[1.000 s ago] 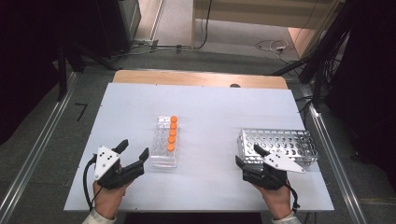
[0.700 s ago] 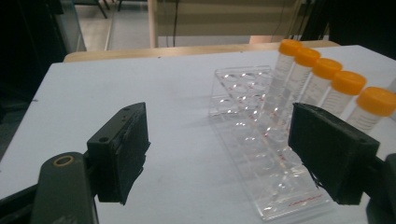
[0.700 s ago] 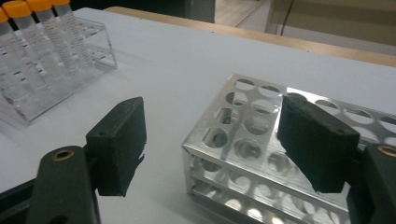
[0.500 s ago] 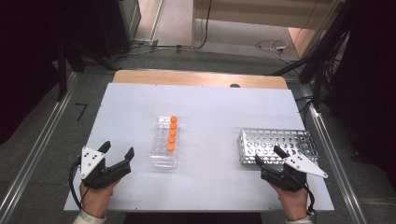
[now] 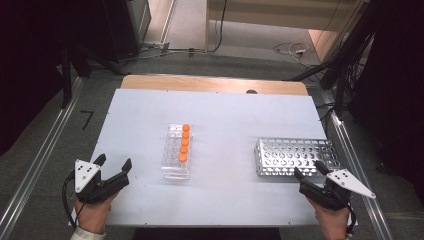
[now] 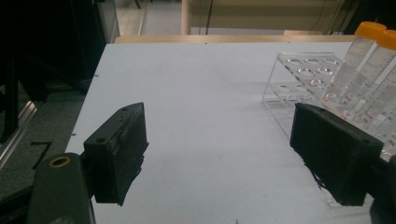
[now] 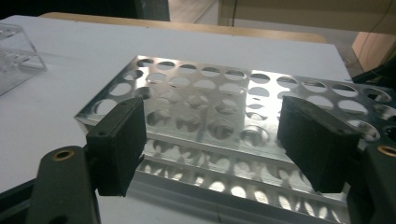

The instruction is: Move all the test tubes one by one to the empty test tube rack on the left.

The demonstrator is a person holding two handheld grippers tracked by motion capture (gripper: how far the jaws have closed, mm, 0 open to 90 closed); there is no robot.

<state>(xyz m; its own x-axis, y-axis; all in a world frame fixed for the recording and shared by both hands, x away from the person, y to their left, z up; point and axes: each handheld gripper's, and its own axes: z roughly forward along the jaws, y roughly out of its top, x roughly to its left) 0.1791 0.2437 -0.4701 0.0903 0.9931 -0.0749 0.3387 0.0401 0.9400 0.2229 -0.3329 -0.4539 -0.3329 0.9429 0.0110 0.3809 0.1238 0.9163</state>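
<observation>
A clear plastic rack [image 5: 176,155] stands mid-table with a row of orange-capped tubes [image 5: 184,142] along its right side. A perforated metal rack [image 5: 295,156] lies at the right with its holes bare. My left gripper [image 5: 114,162] hovers by the front left corner, left of the clear rack; its jaws have just opened wider and nothing is between them. In the left gripper view, the left gripper [image 6: 224,140] frames bare table, with the clear rack [image 6: 299,79] and tubes [image 6: 369,51] at right. My right gripper [image 5: 307,168] is open just in front of the metal rack [image 7: 210,88].
The white tabletop [image 5: 225,115] ends in a wooden strip [image 5: 210,84] at the back. Metal rails [image 5: 35,165] run along both sides over grey floor. Cables [image 5: 290,49] lie on the floor beyond the table. A corner of the clear rack [image 7: 14,51] is in the right gripper view.
Both hands have drawn apart toward the front corners: the left gripper went left, away from the clear rack, and the right gripper went right along the metal rack's front.
</observation>
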